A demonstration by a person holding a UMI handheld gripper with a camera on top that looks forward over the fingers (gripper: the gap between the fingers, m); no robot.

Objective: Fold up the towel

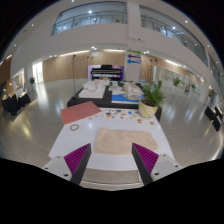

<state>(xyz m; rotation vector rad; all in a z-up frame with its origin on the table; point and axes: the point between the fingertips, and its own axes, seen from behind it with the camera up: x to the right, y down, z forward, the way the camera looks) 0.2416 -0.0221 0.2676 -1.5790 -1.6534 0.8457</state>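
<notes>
gripper view shows your gripper [112, 160] spread wide, holding nothing. the towel [113, 141] lies flat on the white table [60, 150] just ahead at twelve o'clock. come down low on its near edge and pinch one layer only.

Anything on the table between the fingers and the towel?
Nothing visible. The gripper is open, and the beige towel lies flat on the white table just ahead of its fingers. The reddish sheet and potted plant sit beyond, off the path.
</notes>
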